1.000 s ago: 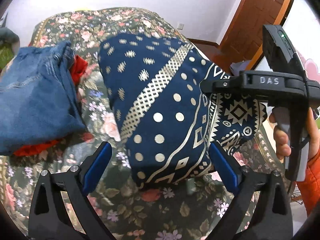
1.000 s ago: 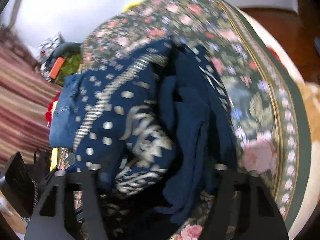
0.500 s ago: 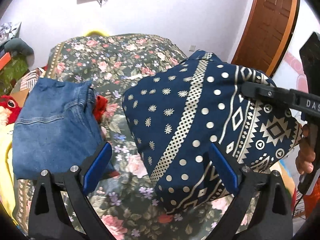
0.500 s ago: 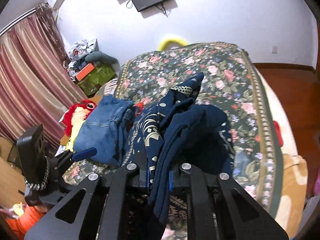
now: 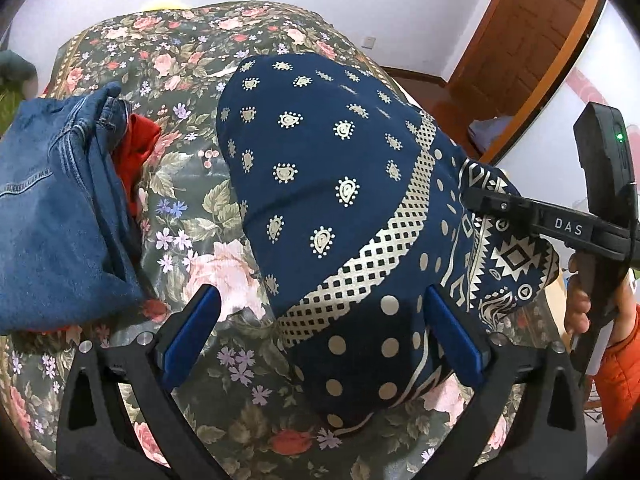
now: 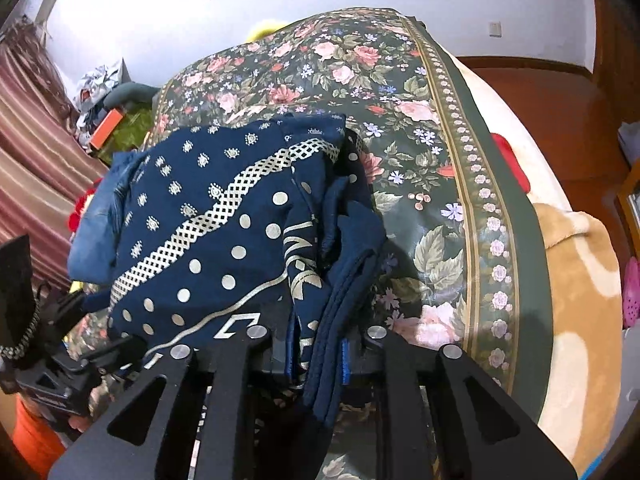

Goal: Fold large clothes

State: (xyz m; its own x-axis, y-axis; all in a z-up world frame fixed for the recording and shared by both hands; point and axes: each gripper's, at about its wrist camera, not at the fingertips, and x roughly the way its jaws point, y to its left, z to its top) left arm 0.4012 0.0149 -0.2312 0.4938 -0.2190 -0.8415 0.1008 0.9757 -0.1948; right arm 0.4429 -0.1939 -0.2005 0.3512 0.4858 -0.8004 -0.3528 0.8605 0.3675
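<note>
Two grippers work one navy patterned garment (image 5: pixel 340 200) on a bed with a floral bedspread (image 5: pixel 192 208). The garment is a folded bundle whose long axis runs from the near edge of the bed away toward the wall, its gold lattice band slanting across it. In the right wrist view the right gripper (image 6: pixel 316 354) is clenched on the garment's stacked near edges; its fingers have just eased a little wider apart, with the cloth between them and pressed by the blue pads. The left gripper (image 5: pixel 320 328) stands released, its blue fingers (image 5: pixel 188 330) wide apart either side of the bundle's near end, seemingly not touching it. Folded jeans (image 5: pixel 52 224) lie just left of the garment, over something red (image 5: pixel 136 152) that is mostly hidden. How many layers the bundle holds is hard to make out. A hand (image 5: pixel 580 300) in an orange sleeve is cut off at the frame edge. Compared with half a second ago, the bundle lies lower and flatter on the bedspread.
</note>
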